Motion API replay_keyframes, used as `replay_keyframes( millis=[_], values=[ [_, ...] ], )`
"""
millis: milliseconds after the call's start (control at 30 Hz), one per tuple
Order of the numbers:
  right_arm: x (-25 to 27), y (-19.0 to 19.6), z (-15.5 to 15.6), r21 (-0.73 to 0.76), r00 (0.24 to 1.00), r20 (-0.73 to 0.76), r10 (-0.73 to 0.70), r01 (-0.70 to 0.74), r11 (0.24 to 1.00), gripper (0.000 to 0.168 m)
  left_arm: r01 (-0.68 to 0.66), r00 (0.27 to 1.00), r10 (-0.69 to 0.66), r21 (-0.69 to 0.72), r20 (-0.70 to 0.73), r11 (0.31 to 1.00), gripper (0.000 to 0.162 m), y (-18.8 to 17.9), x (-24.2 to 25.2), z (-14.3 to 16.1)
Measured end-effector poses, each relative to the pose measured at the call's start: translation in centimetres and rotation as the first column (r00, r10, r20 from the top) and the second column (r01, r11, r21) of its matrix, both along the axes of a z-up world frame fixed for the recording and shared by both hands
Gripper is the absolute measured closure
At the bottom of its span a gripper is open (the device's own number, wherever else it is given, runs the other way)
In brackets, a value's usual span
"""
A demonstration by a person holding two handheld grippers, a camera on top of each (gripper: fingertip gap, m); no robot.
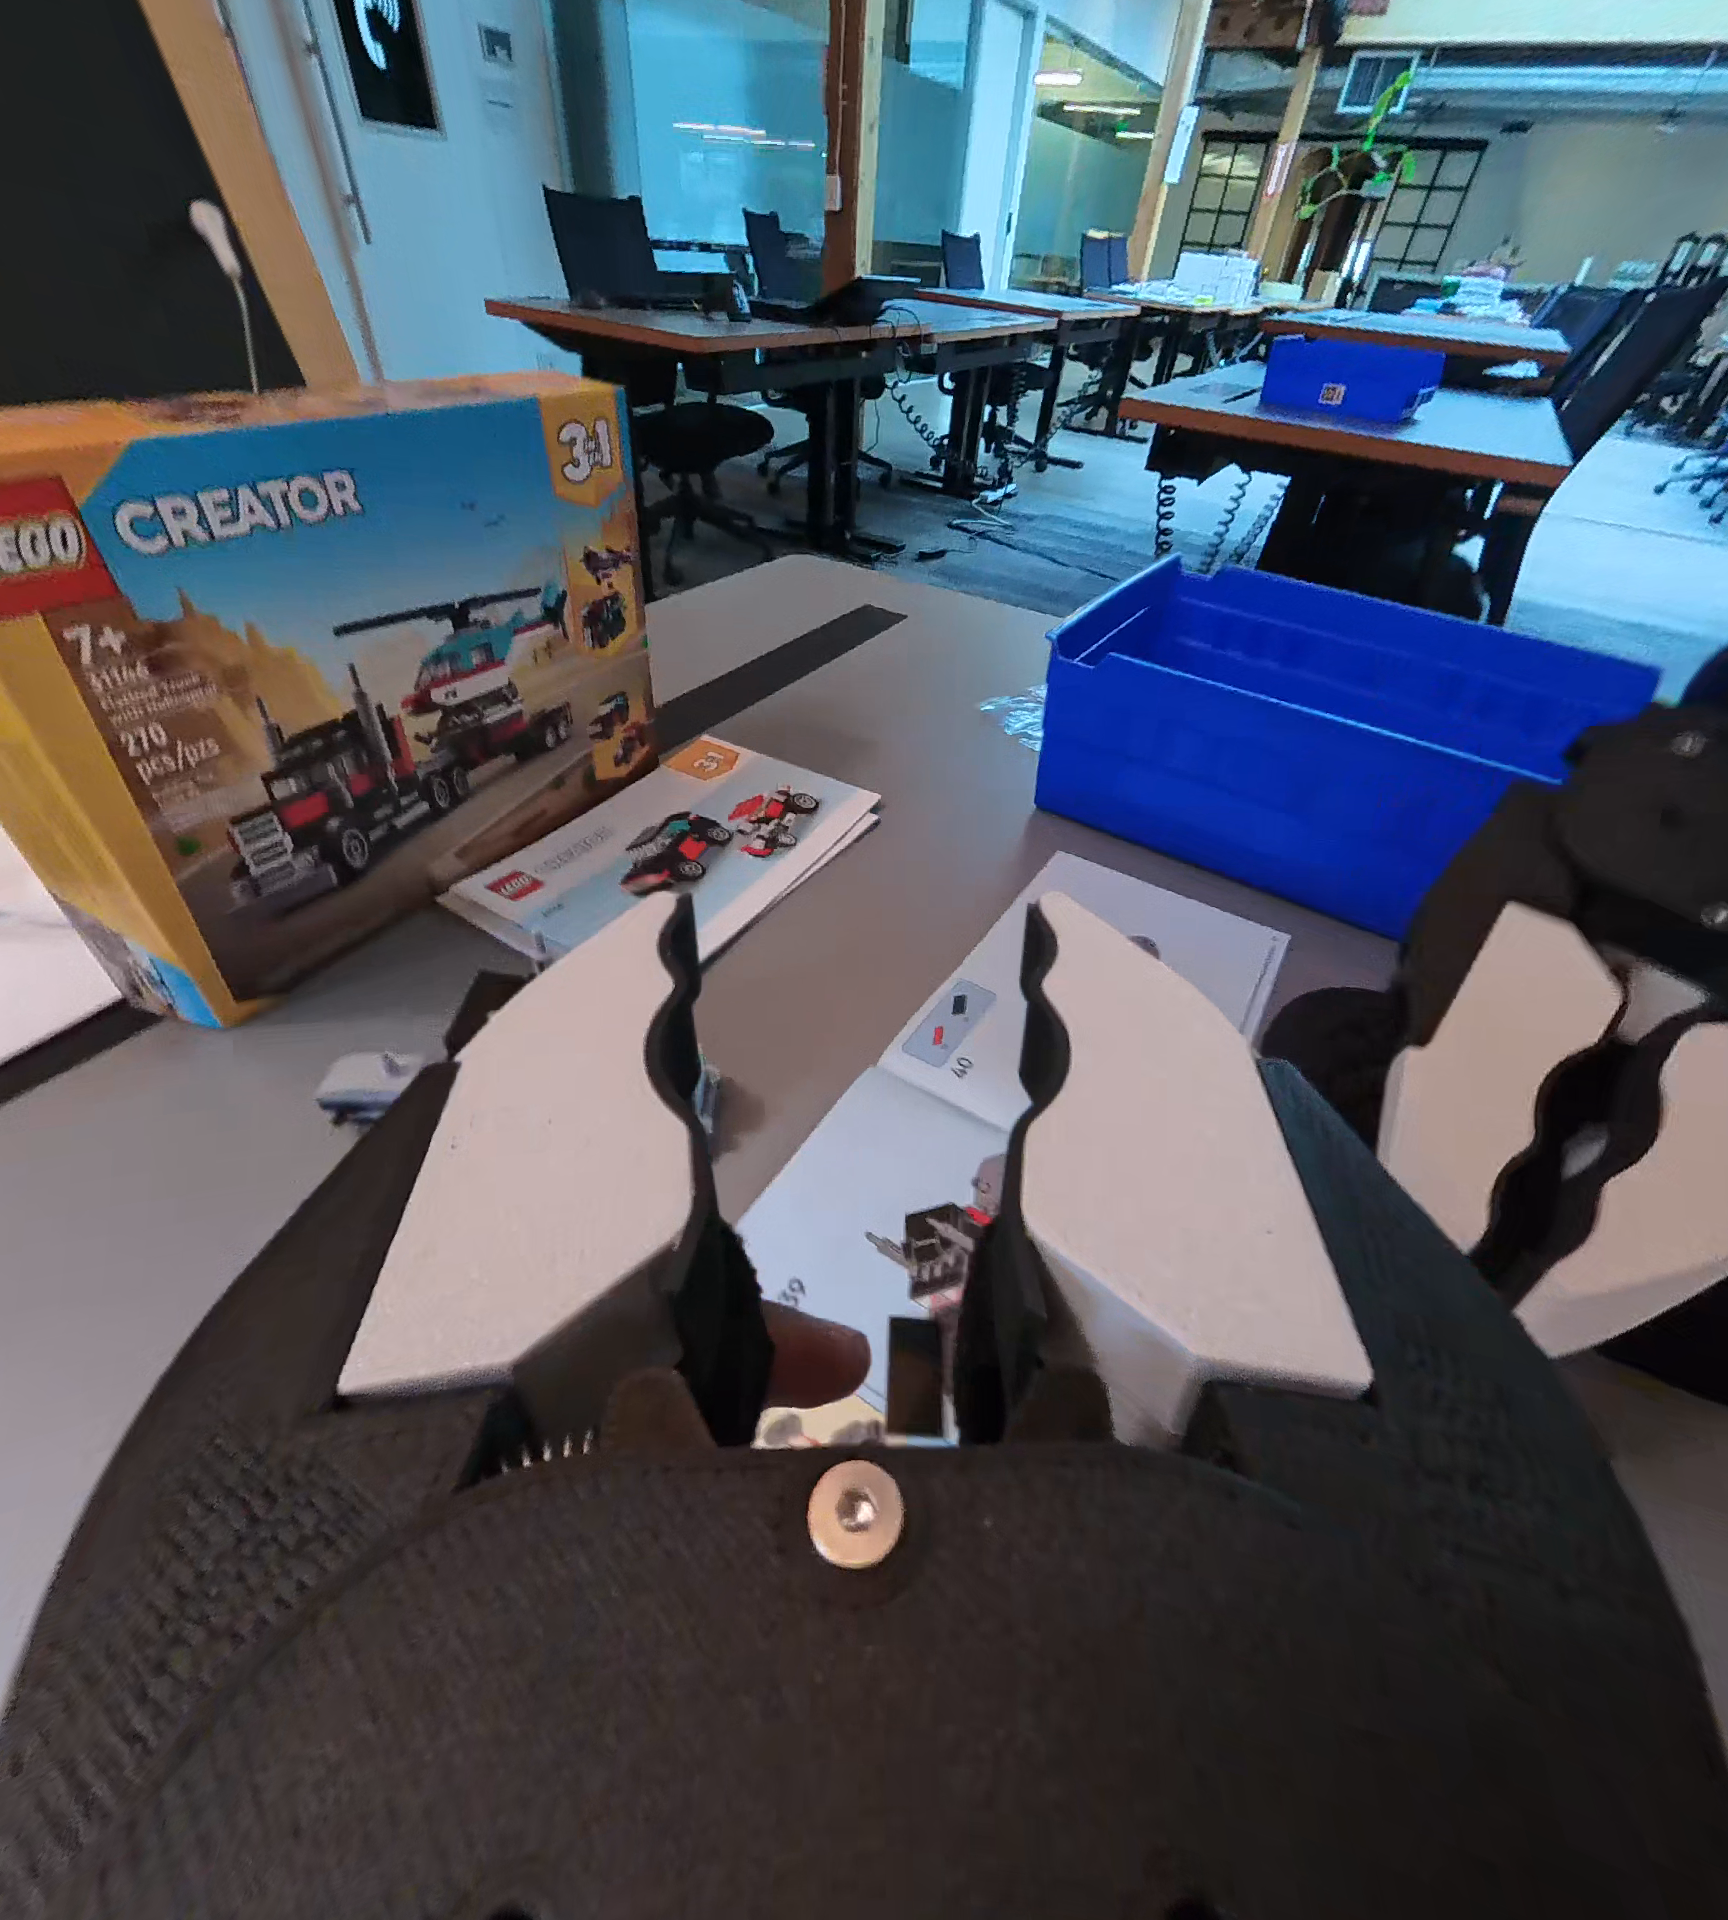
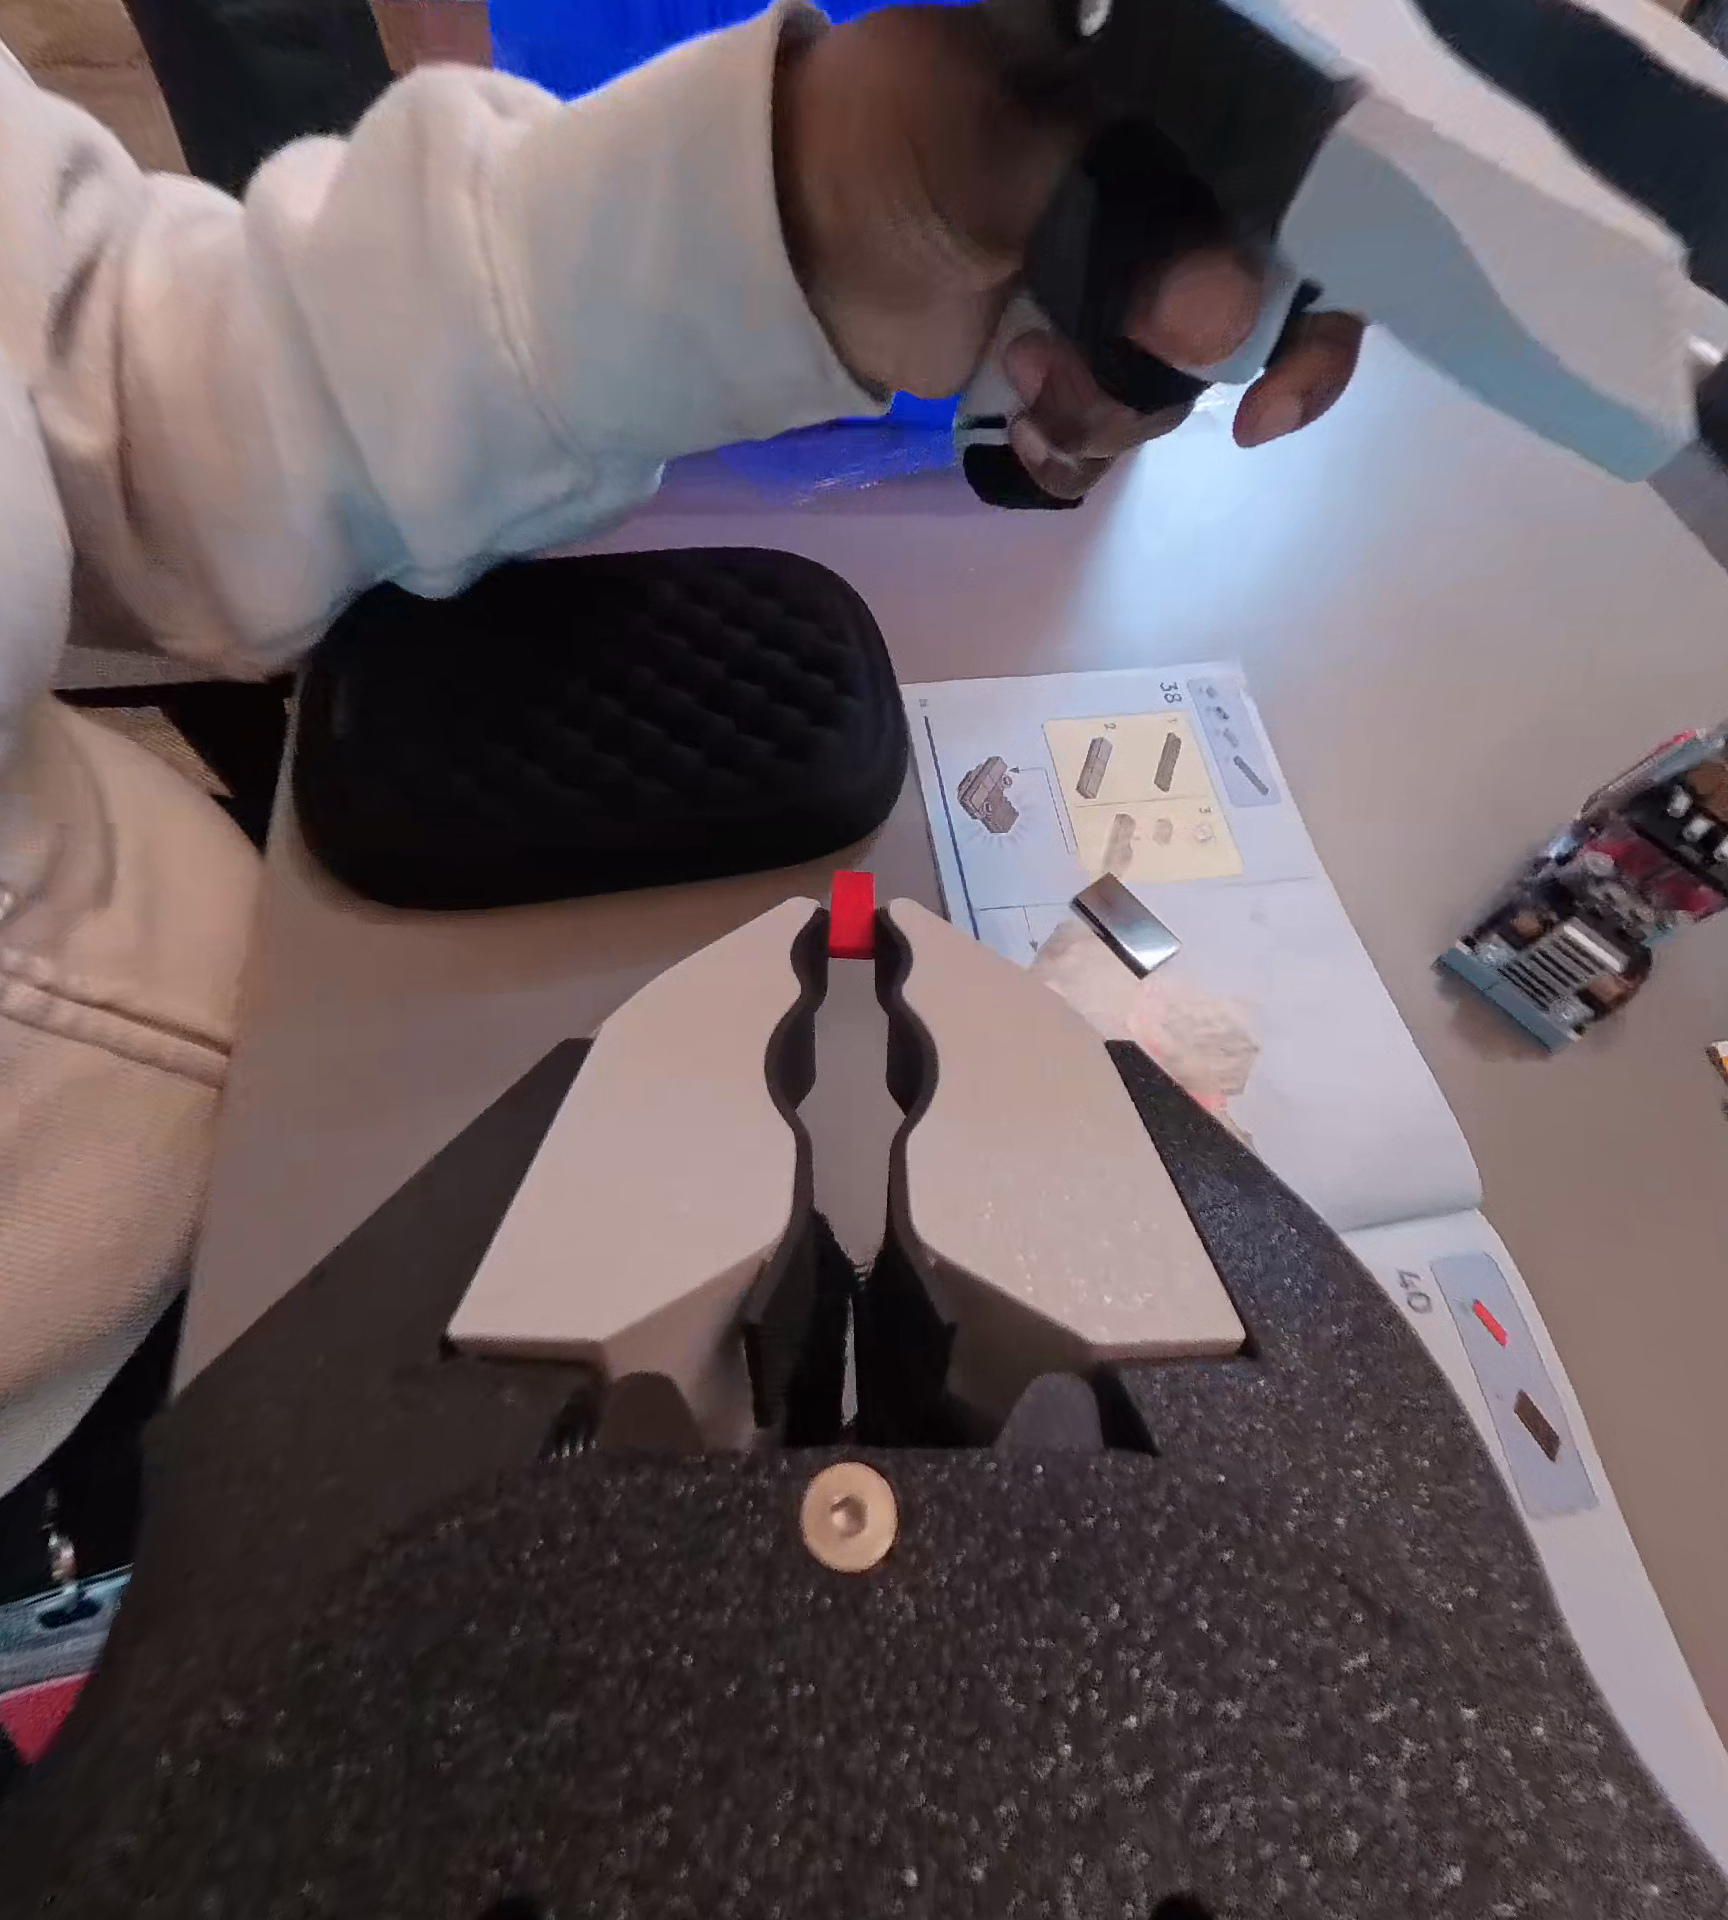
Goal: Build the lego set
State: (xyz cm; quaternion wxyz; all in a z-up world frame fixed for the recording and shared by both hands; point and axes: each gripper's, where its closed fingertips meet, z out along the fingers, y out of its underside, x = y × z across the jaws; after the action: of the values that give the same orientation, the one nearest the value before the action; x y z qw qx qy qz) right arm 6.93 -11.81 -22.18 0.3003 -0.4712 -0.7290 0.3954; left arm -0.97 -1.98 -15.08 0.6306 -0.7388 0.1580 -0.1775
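Note:
My right gripper (image 2: pixel 852 928) is shut on a small red brick (image 2: pixel 851 906), held at its tips above the grey table (image 2: pixel 1359 582). The open instruction booklet (image 2: pixel 1255 1091) lies to its right with a dark flat piece (image 2: pixel 1125 923) on the page. A partly built model (image 2: pixel 1649 894) lies further right. My left gripper (image 1: pixel 860 925) is open and empty above the same booklet (image 1: pixel 953 1049). The right gripper (image 1: pixel 1566 1143) shows at the right edge of the left wrist view.
The Lego box (image 1: pixel 299 675) stands at the back left with a closed booklet (image 1: pixel 673 842) in front of it. A blue bin (image 1: pixel 1307 748) sits at the back right. A black padded cushion (image 2: pixel 590 727) and a crumpled clear bag (image 2: pixel 1161 1013) lie near the booklet. A person's sleeve (image 2: pixel 372 312) crosses above.

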Motion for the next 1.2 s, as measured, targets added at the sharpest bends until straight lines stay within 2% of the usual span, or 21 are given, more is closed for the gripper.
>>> replay_keyframes(
  millis=[67,133,200,267,333,400,467,600,667,767,867,967,1033,1133,1200],
  values=[
    [-0.4,-0.4,-1.7,0.033,1.0,-0.001,0.017,-0.017,0.999,0.16,-0.006,0.999,0.006,-0.004,0.048,1.0,0.104,-0.6,-0.5,0.0],
    [-1.0,0.4,-3.6,0.068,0.998,0.066,0.021,-0.025,0.997,0.16,-0.081,0.995,0.082,-0.017,0.057,0.997,0.104,0.0,-2.5,-0.3],
    [-1.4,1.0,-5.1,0.115,0.988,0.137,0.072,-0.088,0.989,0.16,-0.19,0.979,0.193,-0.052,0.065,0.98,0.104,0.8,-5.3,-1.8],
    [-1.5,1.1,-6.4,0.122,0.973,0.194,0.122,-0.147,0.982,0.16,-0.209,0.965,0.216,-0.06,0.146,0.976,0.104,1.0,-6.4,-2.8],
    [-1.6,1.1,-7.3,0.104,0.967,0.214,0.14,-0.166,0.981,0.16,-0.208,0.95,0.198,0.019,0.24,0.978,0.104,0.9,-7.1,-2.0],
    [-1.7,1.3,-7.7,0.1,0.966,0.211,0.149,-0.173,0.98,0.16,-0.174,0.933,0.118,0.139,0.339,0.975,0.114,0.2,-7.2,-0.3],
    [-1.4,1.5,-8.3,0.112,0.953,0.257,0.157,-0.191,0.975,0.159,-0.179,0.909,0.082,0.204,0.408,0.962,0.117,-0.2,-7.9,0.3],
    [-1.1,1.6,-8.5,0.037,0.937,0.284,0.203,-0.222,0.974,0.151,-0.21,0.935,0.094,0.32,0.342,0.924,0.117,-0.5,-8.7,-0.3],
    [-1.1,1.5,-8.1,-0.012,0.941,0.252,0.226,-0.231,0.973,0.15,-0.243,0.935,0.108,0.387,0.338,0.889,0.117,-0.9,-9.0,0.0],
    [-1.5,1.7,-6.8,-0.085,0.953,0.197,0.232,-0.22,0.972,0.15,-0.212,0.928,0.026,0.469,0.372,0.857,0.117,-2.2,-8.3,1.5],
    [-2.7,2.2,-4.3,-0.169,0.975,0.154,0.161,-0.134,0.976,0.15,-0.199,0.939,0.045,0.433,0.341,0.879,0.117,-1.5,-8.4,0.0],
    [-3.8,2.7,-1.1,-0.145,0.99,0.082,0.118,-0.105,0.984,0.151,-0.185,0.923,0.024,0.386,0.385,0.904,0.117,-1.3,-9.2,-0.8],
    [-4.0,3.6,0.4,-0.119,0.998,0.034,0.057,-0.052,0.992,0.148,-0.172,0.93,0.027,0.369,0.366,0.914,0.117,-1.1,-9.0,-1.2],
    [-2.2,3.6,2.4,-0.164,0.996,-0.064,-0.059,0.047,0.985,0.135,-0.131,0.953,0.018,0.358,0.302,0.924,0.117,-0.9,-7.7,-0.9],
    [0.2,2.9,4.1,-0.198,0.982,-0.134,-0.136,0.108,0.974,0.134,-0.098,0.966,0.003,0.356,0.259,0.929,0.117,-1.0,-6.5,-0.1]
  ],
)
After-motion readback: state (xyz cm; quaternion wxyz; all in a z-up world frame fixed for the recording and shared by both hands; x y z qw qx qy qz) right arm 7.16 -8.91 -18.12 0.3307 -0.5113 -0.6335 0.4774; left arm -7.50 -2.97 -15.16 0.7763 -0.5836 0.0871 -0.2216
